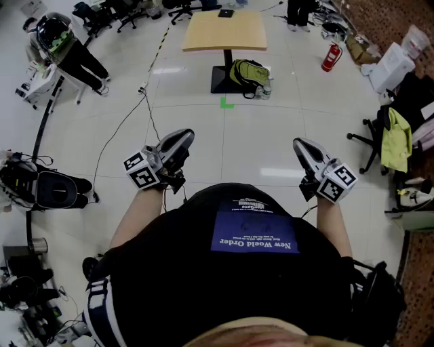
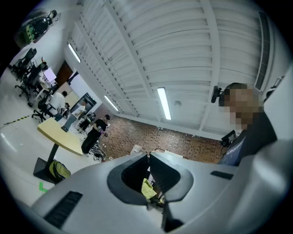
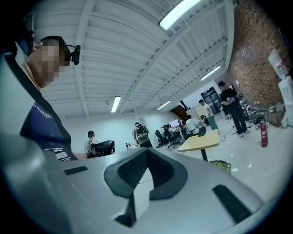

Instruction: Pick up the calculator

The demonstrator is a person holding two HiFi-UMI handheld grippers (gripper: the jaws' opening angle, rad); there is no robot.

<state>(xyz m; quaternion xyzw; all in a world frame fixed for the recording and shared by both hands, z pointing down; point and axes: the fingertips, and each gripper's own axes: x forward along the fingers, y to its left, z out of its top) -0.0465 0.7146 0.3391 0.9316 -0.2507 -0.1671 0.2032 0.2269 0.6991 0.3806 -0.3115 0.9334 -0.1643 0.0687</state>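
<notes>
The calculator (image 1: pixel 226 13) is a small, dark, flat thing. It lies flat near the far edge of the light wooden counter (image 1: pixel 224 37).

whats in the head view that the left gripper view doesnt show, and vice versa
Only the head view: the right gripper and a red fire extinguisher. Only the left gripper view: the ceiling lights, and the jaws of the left gripper close up, shut and empty. Both: the tan table, the yellow-green backpack beside its base, the green floor mark.
</notes>
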